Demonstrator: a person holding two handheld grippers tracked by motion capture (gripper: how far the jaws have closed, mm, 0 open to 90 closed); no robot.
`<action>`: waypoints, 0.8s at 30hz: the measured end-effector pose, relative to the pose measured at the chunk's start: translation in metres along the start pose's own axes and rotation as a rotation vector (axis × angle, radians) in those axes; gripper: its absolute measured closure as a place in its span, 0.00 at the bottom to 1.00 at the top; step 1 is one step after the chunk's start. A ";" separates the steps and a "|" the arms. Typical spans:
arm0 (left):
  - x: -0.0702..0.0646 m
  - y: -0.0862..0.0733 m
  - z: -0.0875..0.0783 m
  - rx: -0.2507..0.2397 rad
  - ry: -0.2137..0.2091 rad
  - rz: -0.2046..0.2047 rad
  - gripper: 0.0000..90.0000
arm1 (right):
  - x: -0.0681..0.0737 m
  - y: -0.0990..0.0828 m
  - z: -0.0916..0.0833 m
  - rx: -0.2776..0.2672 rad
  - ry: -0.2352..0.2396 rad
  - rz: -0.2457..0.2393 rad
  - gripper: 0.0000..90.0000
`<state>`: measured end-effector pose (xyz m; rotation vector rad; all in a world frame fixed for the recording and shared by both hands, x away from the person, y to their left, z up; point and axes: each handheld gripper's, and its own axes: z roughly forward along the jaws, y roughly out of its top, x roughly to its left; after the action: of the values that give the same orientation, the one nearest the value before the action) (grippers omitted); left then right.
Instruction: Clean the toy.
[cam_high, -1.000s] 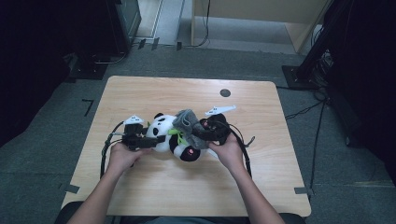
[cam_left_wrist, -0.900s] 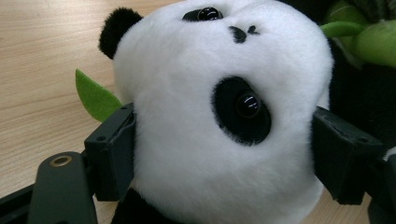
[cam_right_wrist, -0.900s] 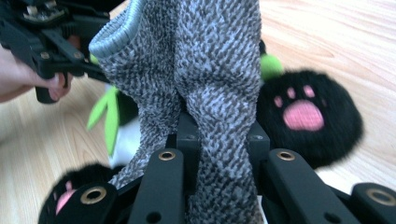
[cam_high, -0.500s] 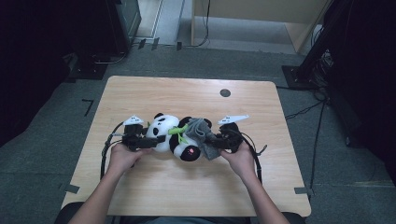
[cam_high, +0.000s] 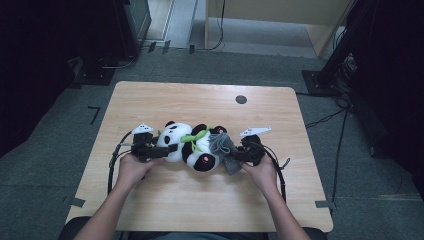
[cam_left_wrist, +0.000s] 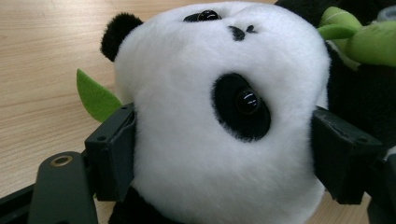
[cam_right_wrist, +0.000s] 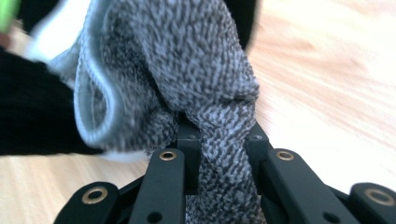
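Note:
A black-and-white panda plush (cam_high: 175, 141) with a green leaf collar lies on its side on the wooden table (cam_high: 200, 100). My left gripper (cam_high: 167, 148) is shut on the panda's head (cam_left_wrist: 210, 116), one pad (cam_left_wrist: 112, 154) on each side pressing into the fur. A grey knitted cloth (cam_high: 223, 146) hangs at the panda's lower end. My right gripper (cam_high: 232, 156) is shut on this cloth (cam_right_wrist: 187, 70), which is bunched between the closed fingertips (cam_right_wrist: 223, 144) just above the tabletop.
A dark round hole (cam_high: 241, 99) sits in the table near its far edge. Cables trail from both grippers across the near half of the table. Dark furniture and stands ring the table on grey carpet.
My right hand has moved right and down with the grey cloth, drawing it from over the panda's middle toward its lower end. The left hand has stayed in place on the head.

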<state>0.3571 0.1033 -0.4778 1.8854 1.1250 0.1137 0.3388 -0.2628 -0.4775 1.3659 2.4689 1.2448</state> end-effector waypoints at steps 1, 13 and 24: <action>0.000 0.000 0.000 0.000 0.001 -0.001 0.22 | -0.003 -0.001 0.001 0.012 -0.013 0.011 0.85; -0.005 0.002 -0.002 -0.009 0.021 -0.005 0.29 | -0.023 0.002 -0.020 0.000 -0.101 0.113 0.86; -0.009 0.002 -0.003 -0.013 0.035 0.003 0.31 | 0.039 0.071 -0.052 -0.166 0.011 -0.044 0.86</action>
<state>0.3517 0.0982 -0.4709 1.8800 1.1427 0.1560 0.3426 -0.2463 -0.3825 1.2604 2.3284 1.4147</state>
